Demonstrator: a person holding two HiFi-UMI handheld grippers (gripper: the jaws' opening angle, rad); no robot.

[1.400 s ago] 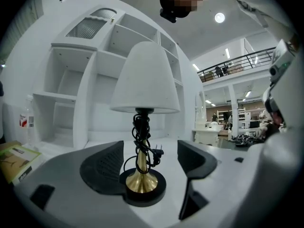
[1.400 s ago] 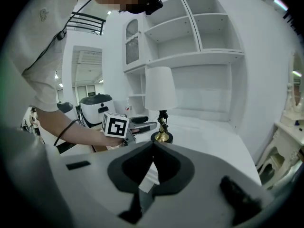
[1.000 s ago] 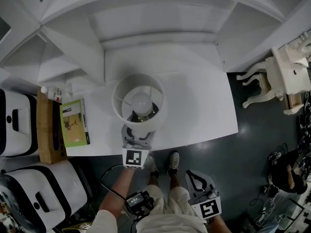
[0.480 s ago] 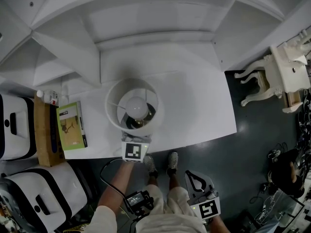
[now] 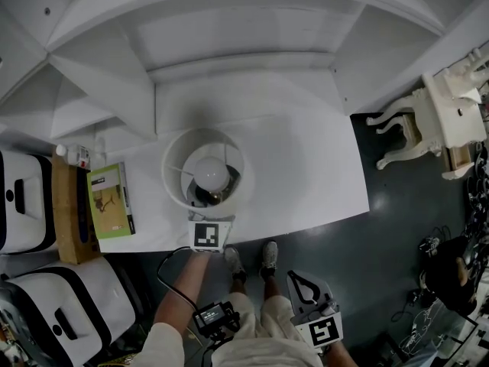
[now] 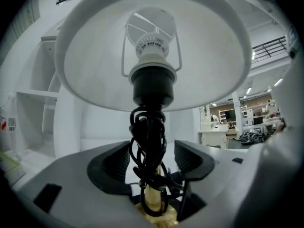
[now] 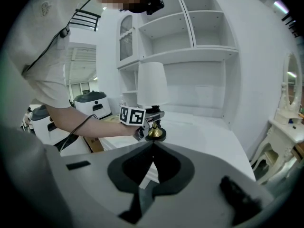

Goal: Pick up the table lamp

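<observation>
The table lamp [image 5: 202, 167] stands near the front edge of the white table [image 5: 306, 174], its white shade seen from above with the bulb inside. My left gripper [image 6: 152, 158] reaches level under the shade. Its jaws are closing around the stem [image 6: 151, 141], which is wrapped in black cord above a brass foot. A gap still shows on both sides of the cord. In the right gripper view the lamp [image 7: 152, 82] and the left gripper [image 7: 149, 120] sit ahead. My right gripper [image 7: 153, 151] hangs shut and empty below the table edge [image 5: 302, 281].
A green book [image 5: 111, 201] lies left of the lamp, beside a wooden board [image 5: 69, 212] and a small bottle [image 5: 72, 154]. White rounded machines [image 5: 23, 197] stand at the left. White shelving rises behind the table. A white ornate stool [image 5: 435, 121] stands right, on the dark floor.
My left gripper has pushed farther in under the lamp shade, toward the stem. The right gripper has kept still.
</observation>
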